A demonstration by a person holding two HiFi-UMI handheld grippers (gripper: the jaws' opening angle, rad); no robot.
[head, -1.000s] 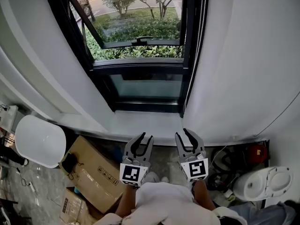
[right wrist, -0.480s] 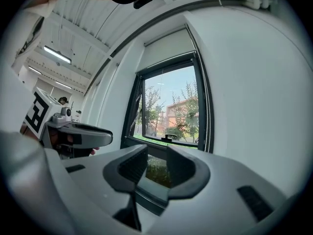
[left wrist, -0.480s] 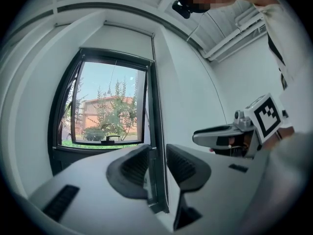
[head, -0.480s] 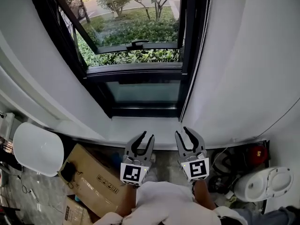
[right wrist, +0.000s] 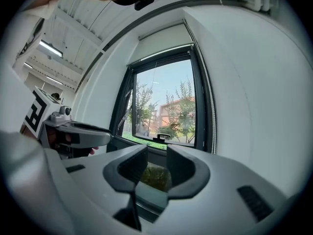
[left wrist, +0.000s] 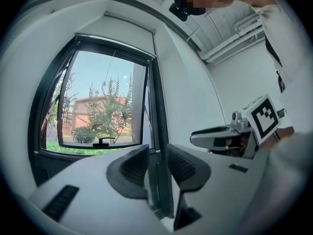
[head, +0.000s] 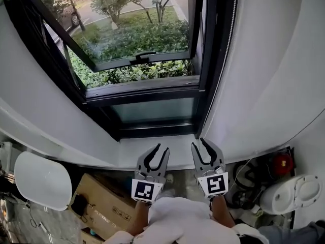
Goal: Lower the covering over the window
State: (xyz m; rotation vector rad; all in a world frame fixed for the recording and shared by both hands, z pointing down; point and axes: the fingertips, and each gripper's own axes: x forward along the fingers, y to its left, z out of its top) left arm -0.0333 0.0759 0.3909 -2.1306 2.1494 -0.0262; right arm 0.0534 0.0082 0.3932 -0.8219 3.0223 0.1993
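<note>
Window (head: 147,85): black frame, glass sash tilted outward. Blind (right wrist: 164,43): white, flat, up at window top. Beaded chain (head: 231,29) along right frame. Left gripper (head: 161,149) and right gripper (head: 199,144) level, side by side near sill, fingers spread, holding nothing.

Left gripper (head: 160,150) and right gripper (head: 199,145): matching light grey moulded bodies, each with two curved, claw-shaped jaws edged in black. Ribbed black pads (left wrist: 134,167) line the inner faces; small dark rectangular slots (left wrist: 60,202) are set into the grey shells. Each gripper carries a white marker cube (head: 144,190) printed with black squares. Person wears a white top (head: 180,220) with long sleeves
</note>
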